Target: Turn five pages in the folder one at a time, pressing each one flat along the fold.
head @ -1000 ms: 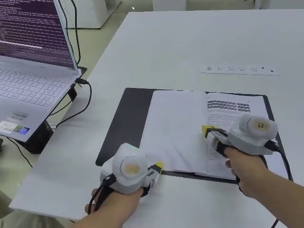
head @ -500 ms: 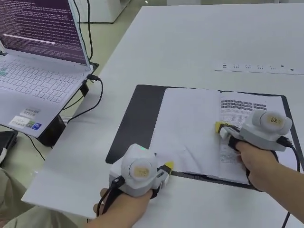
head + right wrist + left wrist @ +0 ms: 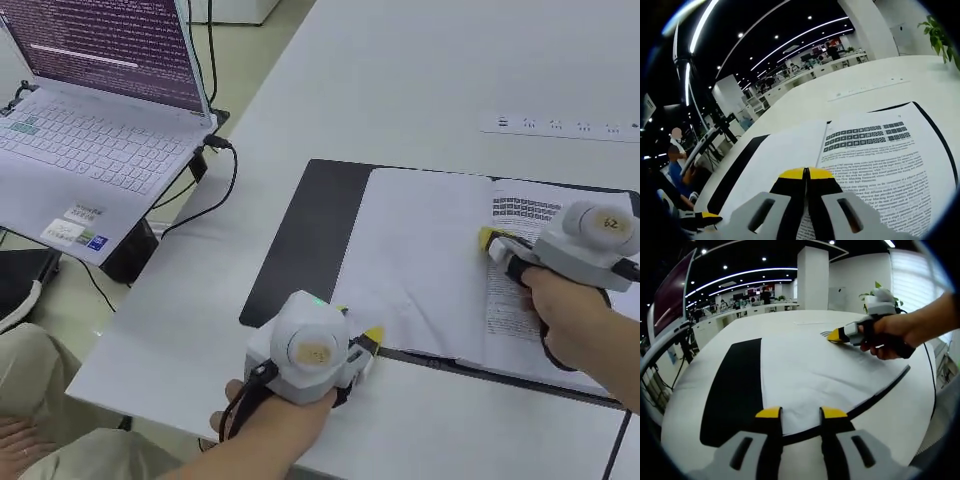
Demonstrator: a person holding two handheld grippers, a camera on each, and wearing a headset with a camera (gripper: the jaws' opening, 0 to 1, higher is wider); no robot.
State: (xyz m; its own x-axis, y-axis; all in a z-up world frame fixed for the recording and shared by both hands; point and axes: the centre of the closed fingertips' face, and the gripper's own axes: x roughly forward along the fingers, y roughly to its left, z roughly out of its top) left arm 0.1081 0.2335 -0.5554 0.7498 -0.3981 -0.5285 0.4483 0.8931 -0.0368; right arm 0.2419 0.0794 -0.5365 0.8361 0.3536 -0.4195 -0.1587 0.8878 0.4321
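The folder (image 3: 300, 230) lies open on the white table, with a black cover at the left, a blank white page (image 3: 420, 250) in the middle and a printed page (image 3: 520, 210) at the right. My left gripper (image 3: 372, 335) sits at the blank page's near edge. In its own view the left gripper (image 3: 801, 414) is open, its yellow tips just over that page edge (image 3: 805, 365). My right gripper (image 3: 487, 238) rests by the fold. Its own view shows the right gripper (image 3: 805, 174) shut, tips down on the printed page (image 3: 875, 160) beside the blank page (image 3: 785, 150).
An open laptop (image 3: 90, 130) stands at the far left, with a black cable (image 3: 215, 190) running off the table toward it. A white power strip (image 3: 570, 127) lies beyond the folder. The table's left edge (image 3: 150, 330) is close to my left hand.
The head camera has swung left, so everything sits further right in the picture. Both grippers keep their places against the folder.
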